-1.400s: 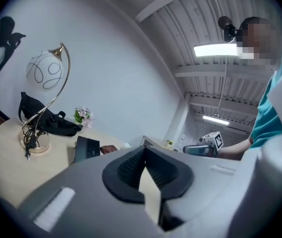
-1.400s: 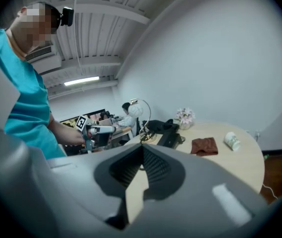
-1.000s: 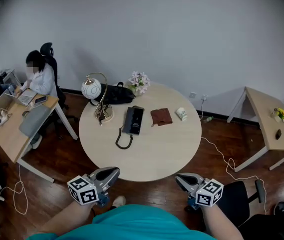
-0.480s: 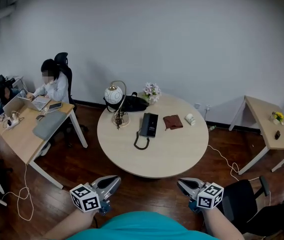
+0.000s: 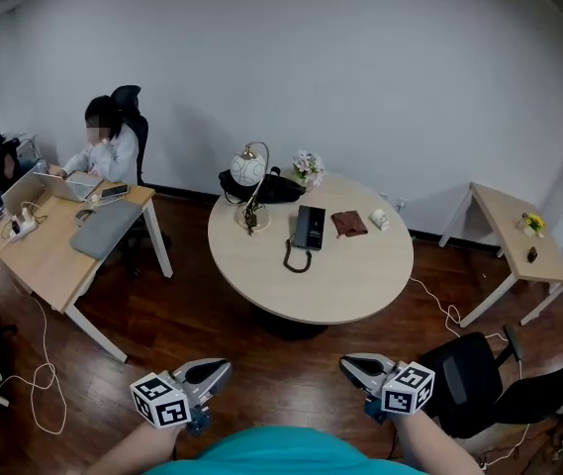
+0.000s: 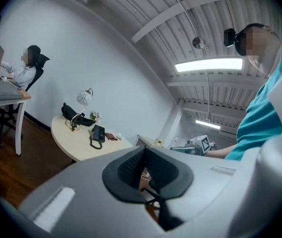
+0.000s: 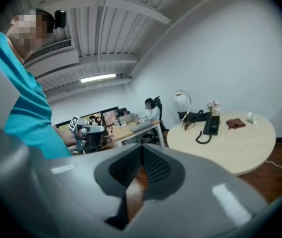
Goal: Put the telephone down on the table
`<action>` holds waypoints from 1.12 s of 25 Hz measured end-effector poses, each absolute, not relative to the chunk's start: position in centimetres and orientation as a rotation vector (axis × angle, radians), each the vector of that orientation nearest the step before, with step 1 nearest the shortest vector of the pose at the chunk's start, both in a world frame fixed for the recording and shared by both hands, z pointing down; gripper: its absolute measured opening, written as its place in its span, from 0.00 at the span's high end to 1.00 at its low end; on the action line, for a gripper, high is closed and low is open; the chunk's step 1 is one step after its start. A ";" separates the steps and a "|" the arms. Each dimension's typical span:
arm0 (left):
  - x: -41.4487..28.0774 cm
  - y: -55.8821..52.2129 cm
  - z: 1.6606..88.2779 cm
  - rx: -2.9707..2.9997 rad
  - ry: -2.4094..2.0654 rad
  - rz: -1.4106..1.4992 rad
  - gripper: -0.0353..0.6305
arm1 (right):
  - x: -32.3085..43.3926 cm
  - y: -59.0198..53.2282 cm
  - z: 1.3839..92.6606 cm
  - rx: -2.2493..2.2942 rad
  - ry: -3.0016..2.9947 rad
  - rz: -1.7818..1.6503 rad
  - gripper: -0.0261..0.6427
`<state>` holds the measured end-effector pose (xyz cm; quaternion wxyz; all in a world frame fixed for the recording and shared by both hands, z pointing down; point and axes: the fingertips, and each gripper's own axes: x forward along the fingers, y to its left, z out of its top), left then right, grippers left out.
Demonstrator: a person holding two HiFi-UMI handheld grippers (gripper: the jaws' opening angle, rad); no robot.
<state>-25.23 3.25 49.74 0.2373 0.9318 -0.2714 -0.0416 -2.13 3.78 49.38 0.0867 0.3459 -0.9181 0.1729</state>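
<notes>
Black corded telephone (image 5: 309,228) already lies on the round beige counter (image 5: 345,300). Your left tool (image 5: 222,367) and right tool (image 5: 346,363) are closed, empty, well away.

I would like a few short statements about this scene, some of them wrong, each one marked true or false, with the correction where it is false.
1. The telephone lies on the round table. True.
2. The left gripper and the right gripper are both shut, with nothing between their jaws. True.
3. The right gripper touches the round table. False: it is well short of the table's near edge, close to the person's body.
4. In the head view the lamp stands to the right of the telephone. False: it stands to the left of it, near the table's far edge.
</notes>
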 end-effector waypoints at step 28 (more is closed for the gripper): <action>-11.1 13.2 48.3 2.615 -0.744 -0.048 0.94 | 8.8 15.0 50.2 0.993 -2.813 0.578 0.96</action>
